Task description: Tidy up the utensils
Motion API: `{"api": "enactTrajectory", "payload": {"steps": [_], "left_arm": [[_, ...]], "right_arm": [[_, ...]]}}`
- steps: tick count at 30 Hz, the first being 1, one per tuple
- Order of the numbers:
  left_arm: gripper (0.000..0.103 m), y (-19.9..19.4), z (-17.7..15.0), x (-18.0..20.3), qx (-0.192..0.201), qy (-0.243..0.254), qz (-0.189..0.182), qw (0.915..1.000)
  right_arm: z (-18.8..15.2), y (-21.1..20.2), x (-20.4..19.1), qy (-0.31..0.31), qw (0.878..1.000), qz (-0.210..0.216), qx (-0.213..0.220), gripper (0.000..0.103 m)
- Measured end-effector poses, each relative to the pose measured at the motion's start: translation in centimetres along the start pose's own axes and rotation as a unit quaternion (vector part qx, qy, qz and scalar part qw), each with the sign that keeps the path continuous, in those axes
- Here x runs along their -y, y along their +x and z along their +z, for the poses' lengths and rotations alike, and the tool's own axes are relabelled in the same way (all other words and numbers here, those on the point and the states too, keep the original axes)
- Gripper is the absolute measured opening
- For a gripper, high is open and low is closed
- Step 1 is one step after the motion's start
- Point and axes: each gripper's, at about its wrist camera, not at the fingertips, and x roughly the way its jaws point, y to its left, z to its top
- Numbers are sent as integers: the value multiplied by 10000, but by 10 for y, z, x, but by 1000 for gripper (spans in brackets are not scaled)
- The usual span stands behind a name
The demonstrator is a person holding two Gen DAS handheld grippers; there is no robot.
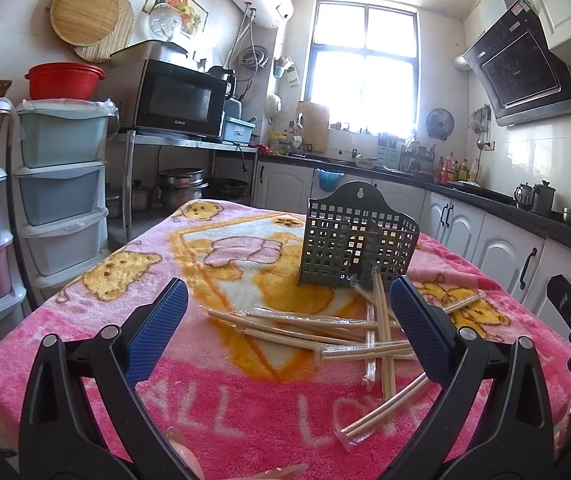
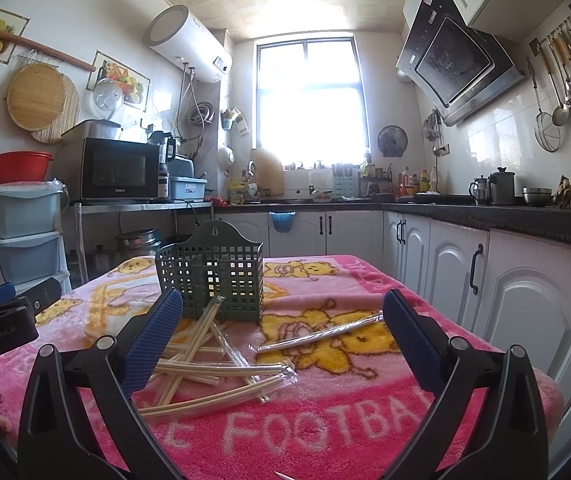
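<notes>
Both the left gripper (image 1: 288, 304) and right gripper (image 2: 282, 316) hover with jaws wide, empty. Wrapped chopsticks (image 1: 325, 328) lie scattered mid-frame on the pink-blanketed worktop (image 1: 85, 320), just before the green holder (image 1: 355, 236).

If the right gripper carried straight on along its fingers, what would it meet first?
Probably the loose pile of plastic-wrapped wooden chopsticks on the pink blanket, low between the open right gripper fingers; the green perforated plastic utensil holder stands behind. Depth is uncertain.

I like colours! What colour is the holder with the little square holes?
The holder is dark green, clearest in the right wrist view.
</notes>
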Motion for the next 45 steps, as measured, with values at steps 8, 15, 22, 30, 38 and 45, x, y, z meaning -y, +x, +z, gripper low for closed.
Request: {"api": "enactTrajectory", "payload": {"steps": [8,15,22,30,38,45], "left_arm": [[94,0,0,0,-4,2,2,10000],[94,0,0,0,-5,3,-8,10000],[94,0,0,0,-8,4,-2,10000],[94,6,3,-10,-49,-81,10,10000],[94,17,7,-30,-332,-286,192,9989],[94,33,13,-50,-620,-339,180,9973]], "right_arm": [[1,0,0,-4,10000,2,0,97],[1,-2,1,6,10000,8,3,97],[1,-2,0,4,10000,15,6,97],[3,5,-2,-133,9996,194,-131,97],[9,23,-12,-277,9977,543,-291,97],[16,51,-19,-283,9950,746,-602,97]]}}
